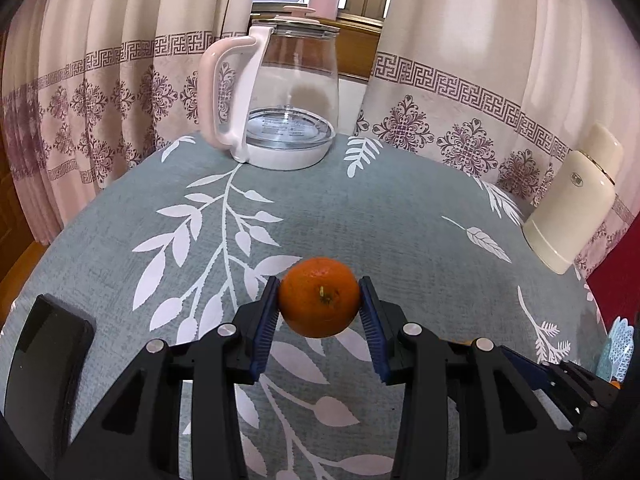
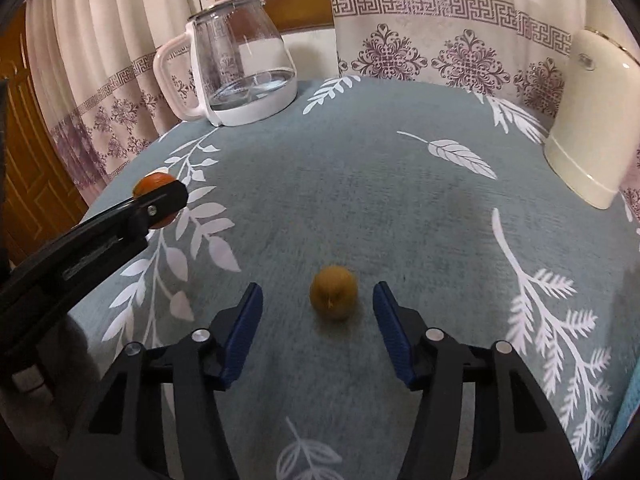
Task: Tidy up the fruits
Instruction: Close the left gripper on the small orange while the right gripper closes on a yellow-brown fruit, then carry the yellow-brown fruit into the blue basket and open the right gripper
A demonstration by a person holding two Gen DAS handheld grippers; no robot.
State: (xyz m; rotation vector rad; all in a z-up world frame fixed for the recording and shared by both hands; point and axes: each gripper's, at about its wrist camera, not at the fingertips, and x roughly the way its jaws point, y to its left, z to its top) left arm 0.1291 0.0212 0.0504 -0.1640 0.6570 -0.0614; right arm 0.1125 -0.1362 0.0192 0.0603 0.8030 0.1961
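Note:
My left gripper [image 1: 319, 304] is shut on an orange [image 1: 319, 297] and holds it above the grey leaf-print tablecloth [image 1: 360, 208]. In the right wrist view the left gripper [image 2: 160, 200] shows at the left with the orange [image 2: 154, 181] partly hidden behind its finger. My right gripper [image 2: 318, 300] is open, its blue pads either side of a brownish round fruit [image 2: 333, 293] that lies on the cloth, not touching it.
A glass kettle with a pink handle [image 1: 276, 96] stands at the table's far side; it also shows in the right wrist view [image 2: 236, 64]. A cream flask [image 1: 576, 200] [image 2: 596, 96] stands at the right edge. A black object [image 1: 48, 344] lies at the left. Curtains hang behind.

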